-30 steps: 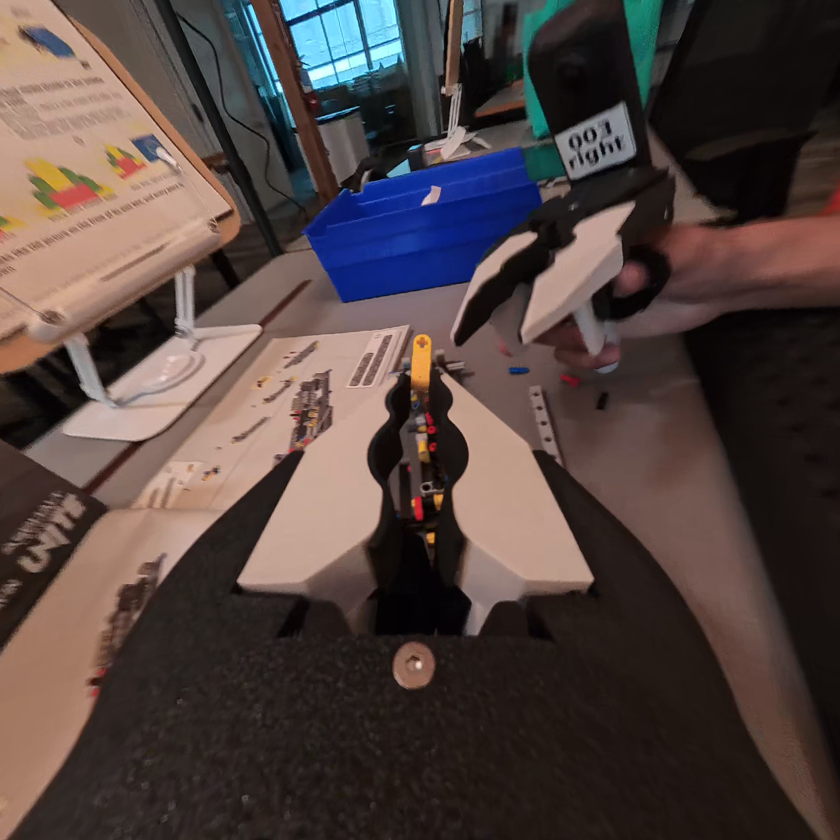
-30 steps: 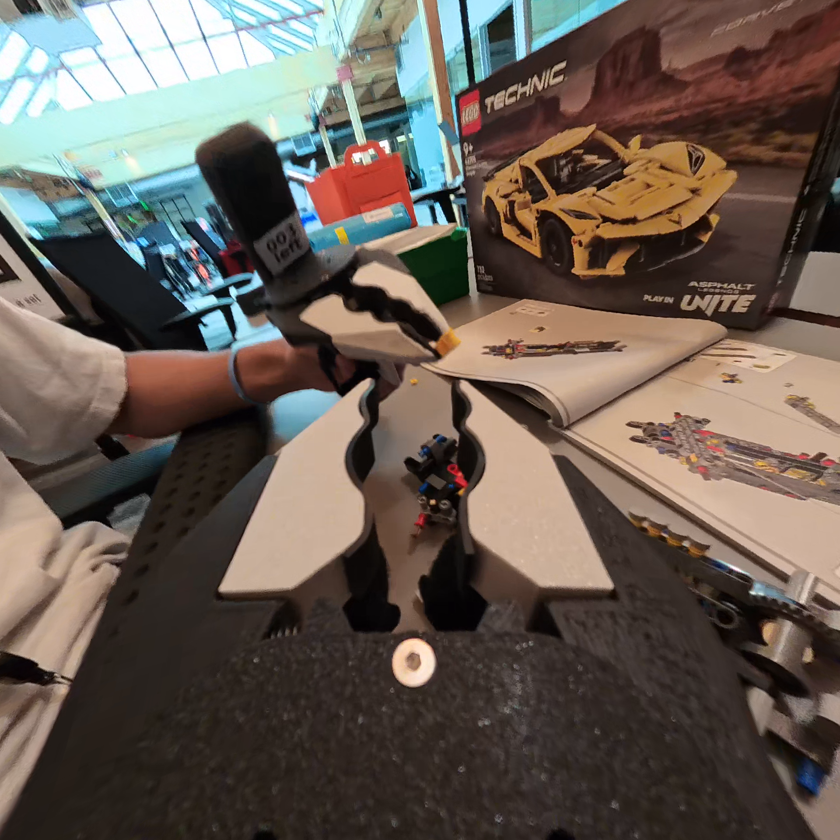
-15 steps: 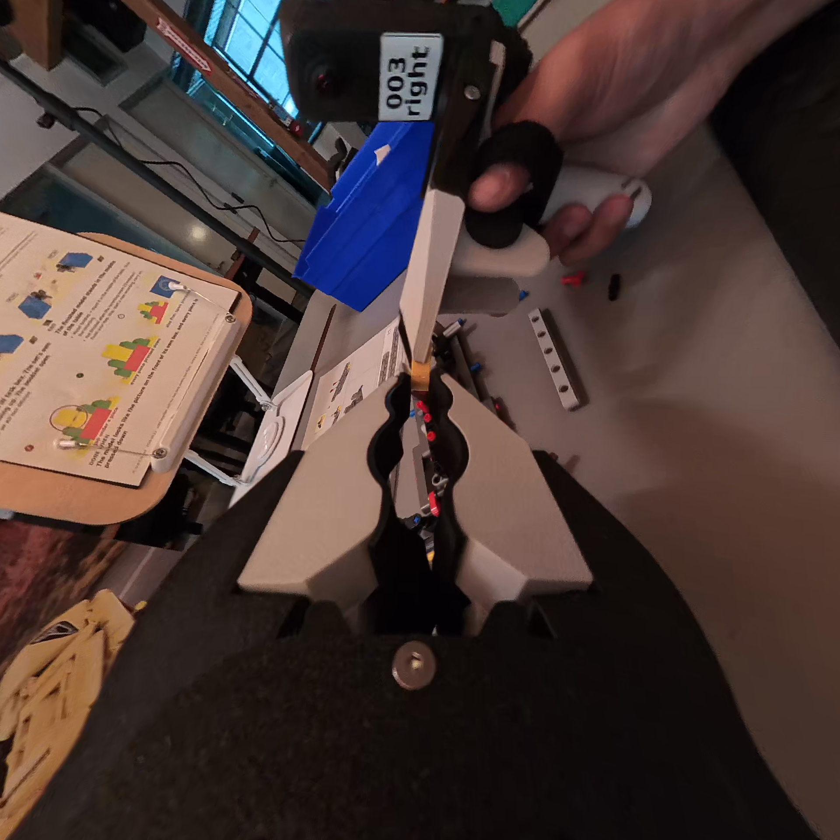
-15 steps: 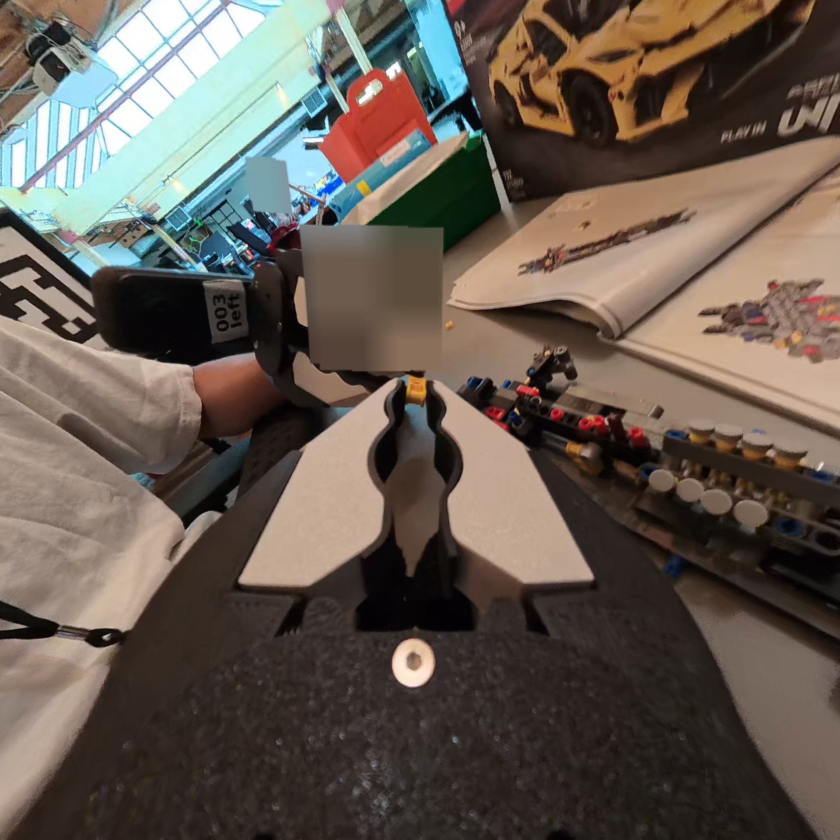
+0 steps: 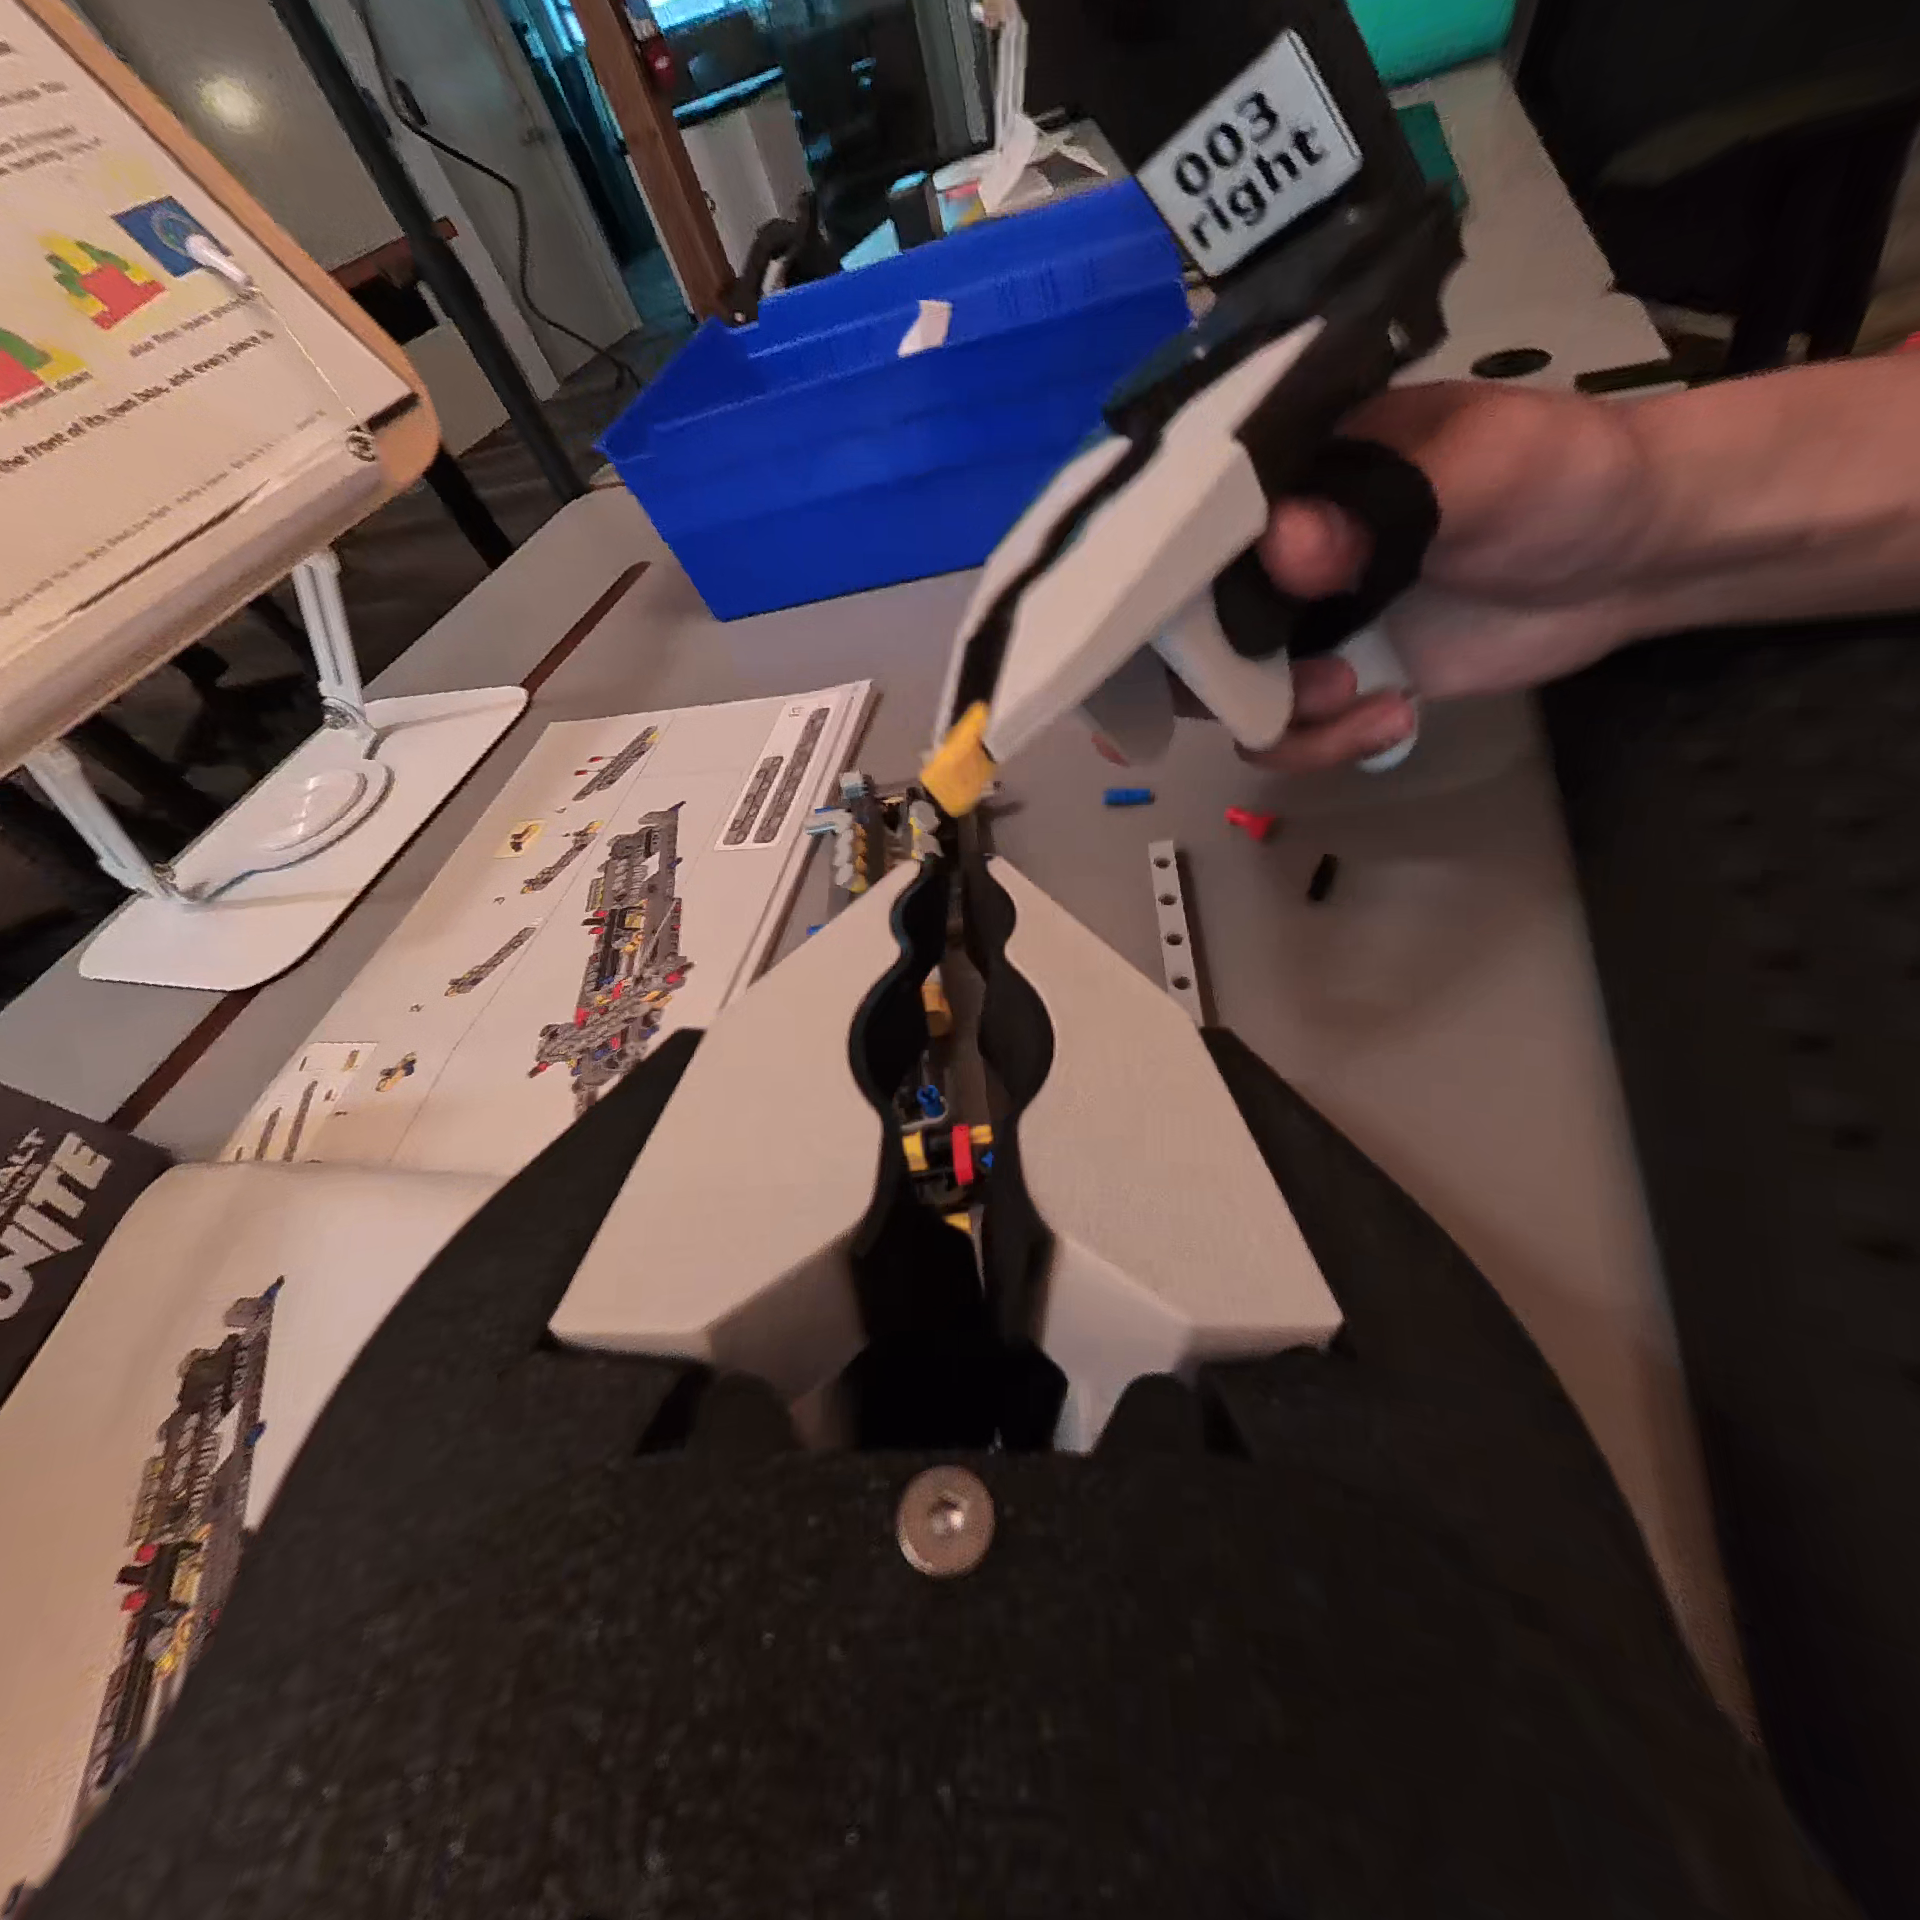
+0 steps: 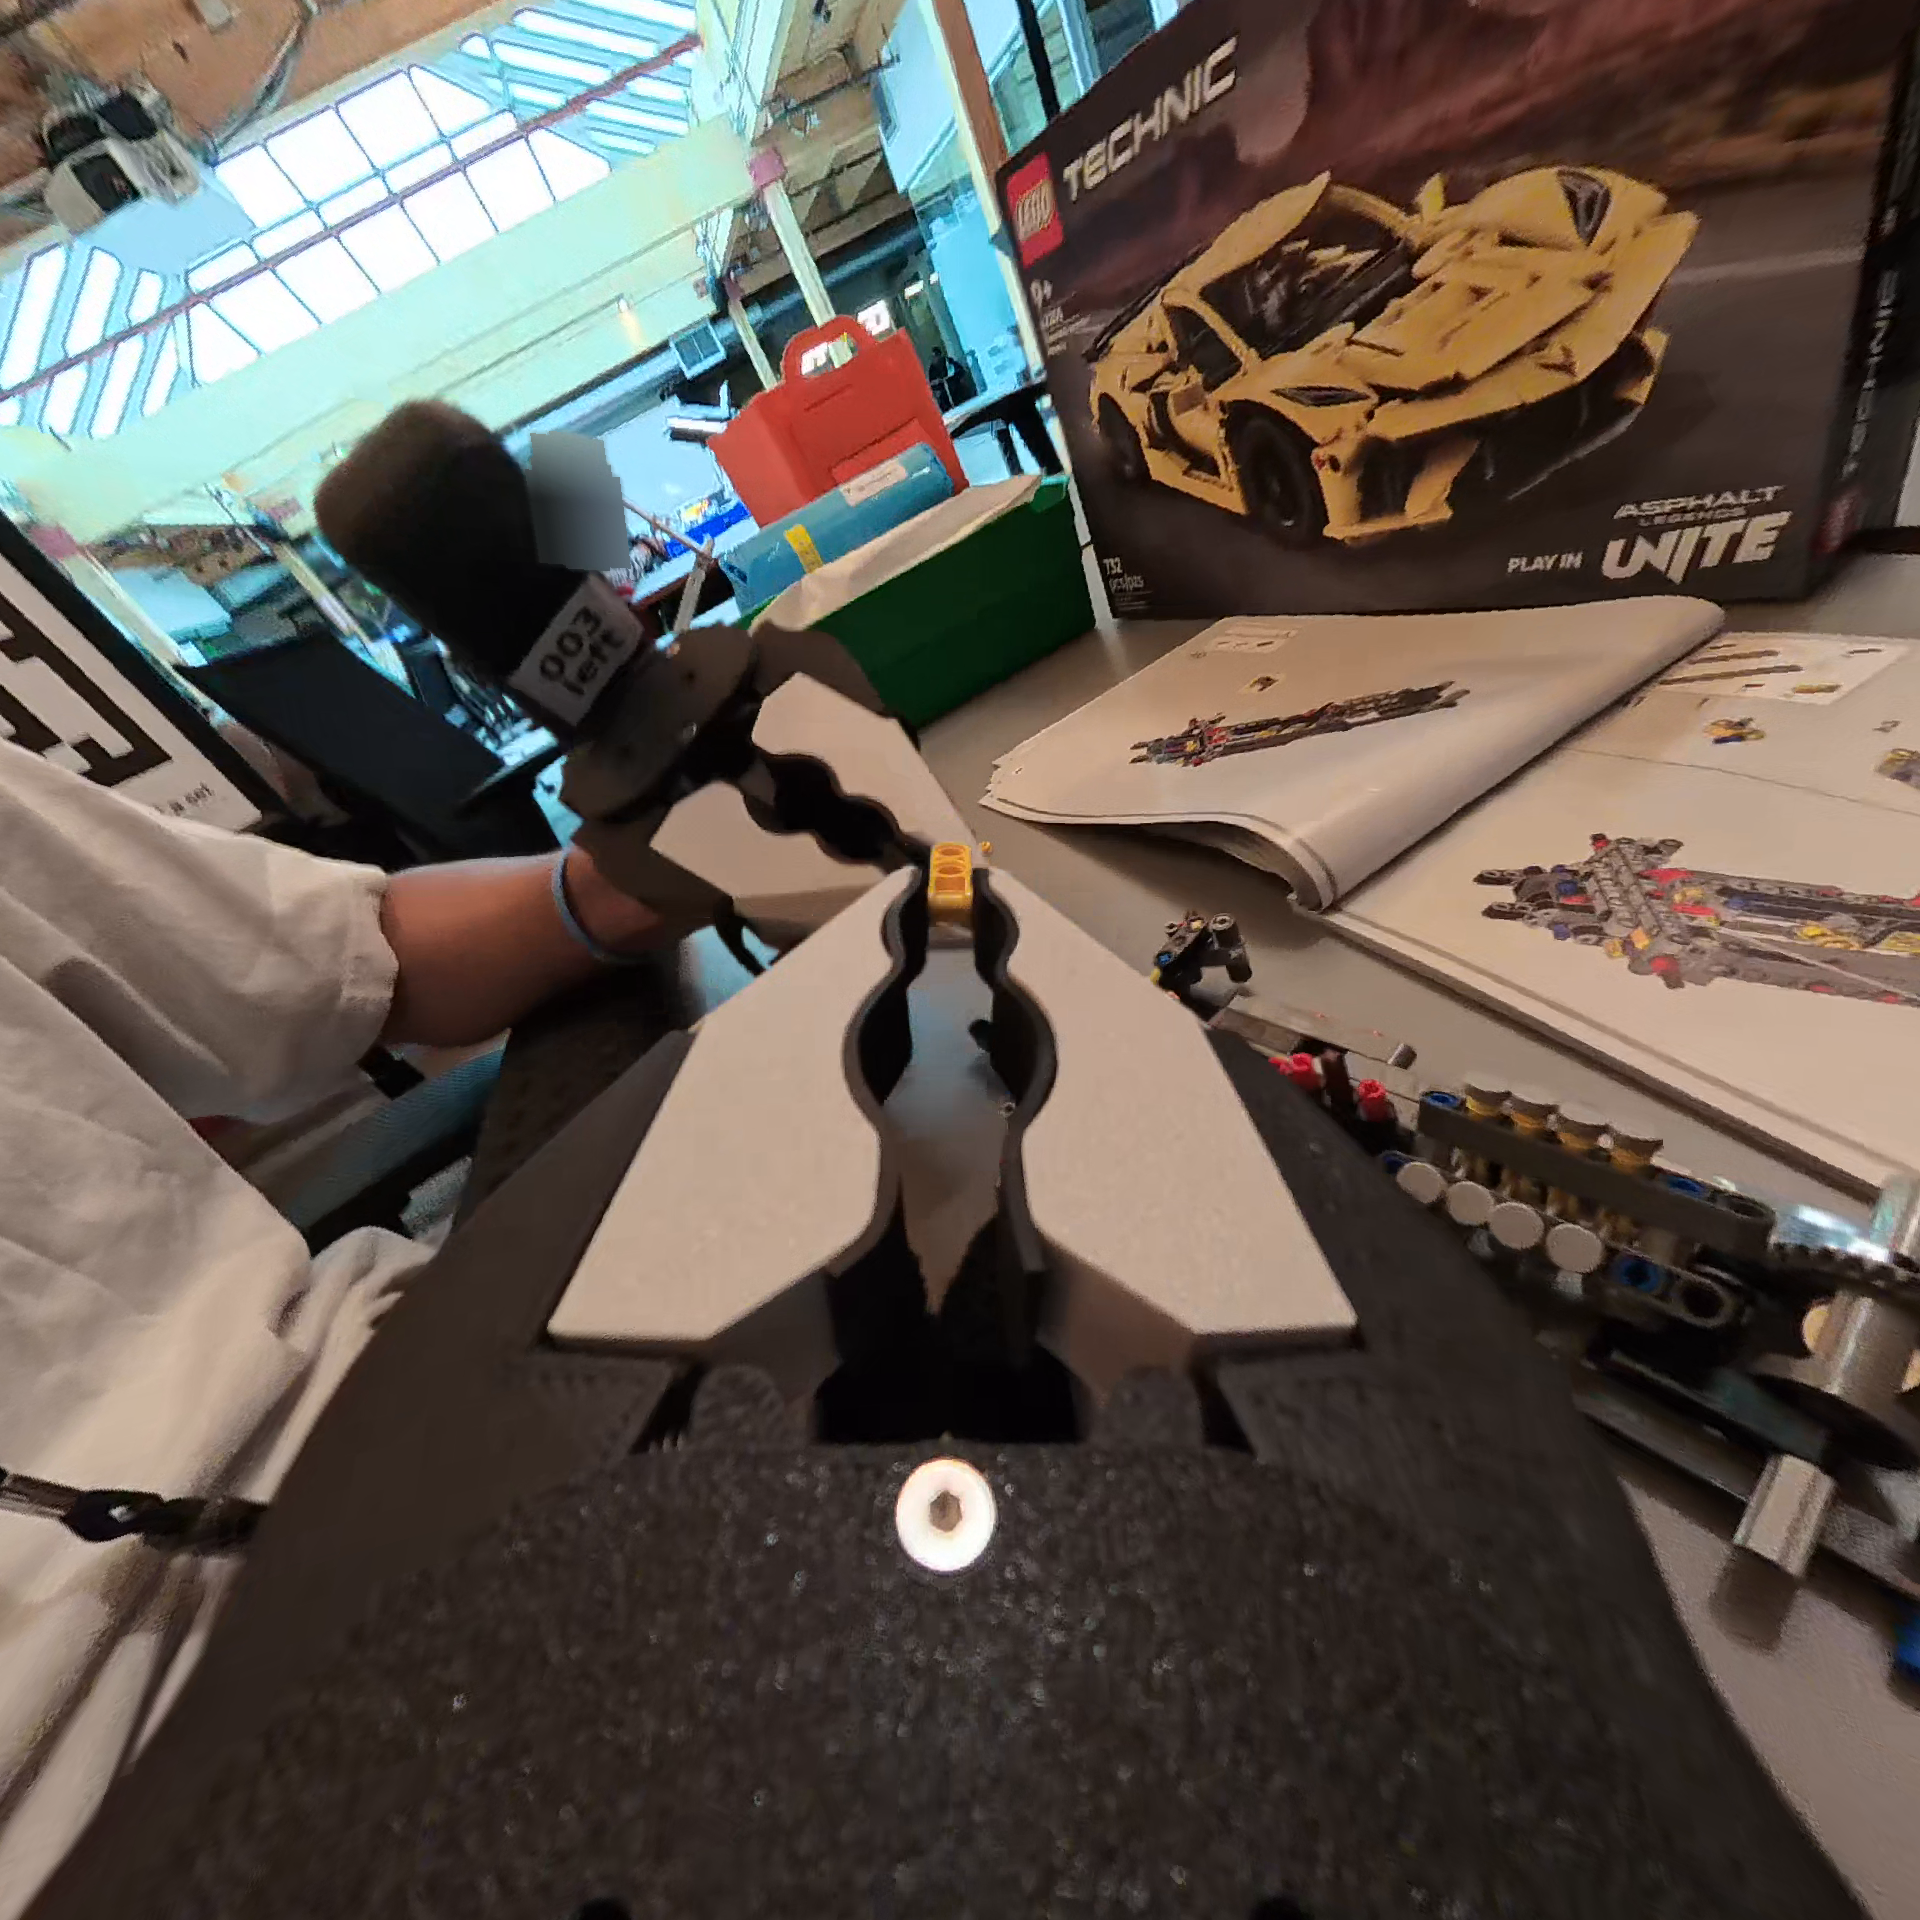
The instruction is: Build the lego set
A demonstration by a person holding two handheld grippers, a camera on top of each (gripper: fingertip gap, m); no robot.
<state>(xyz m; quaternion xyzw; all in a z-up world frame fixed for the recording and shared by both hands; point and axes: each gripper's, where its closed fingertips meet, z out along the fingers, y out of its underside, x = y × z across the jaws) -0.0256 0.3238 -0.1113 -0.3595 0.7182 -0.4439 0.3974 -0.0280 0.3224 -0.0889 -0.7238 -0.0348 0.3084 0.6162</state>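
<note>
My right gripper point(image 6: 951, 894) is shut on a small yellow Technic piece point(image 6: 951, 881), pinched at its fingertips. In the left wrist view the right gripper point(image 5: 971, 748) comes in from the upper right, holding the yellow piece point(image 5: 961, 771) just beyond my left gripper point(image 5: 956, 878). The left gripper's fingers stand close together with only a narrow slit, and nothing shows between their tips. The left gripper point(image 6: 821, 800) points at the yellow piece. The long dark car chassis point(image 6: 1558, 1216) lies on the table at the right; its far end point(image 5: 883, 831) shows past the left fingertips.
An open instruction booklet point(image 5: 623, 904) point(image 6: 1662, 914) lies on the grey table. The set's box point(image 6: 1455, 312) and a green bin point(image 6: 956, 623) stand behind. A blue bin point(image 5: 894, 416), a sheet stand point(image 5: 156, 312), a grey beam point(image 5: 1174, 925) and loose pins point(image 5: 1247, 823) are nearby. My two grippers' fingertips are within a few centimetres of each other.
A second ago my left gripper held the yellow piece and my right was open. The right closed on it; now it sits in the right's tips, just clear of the left's.
</note>
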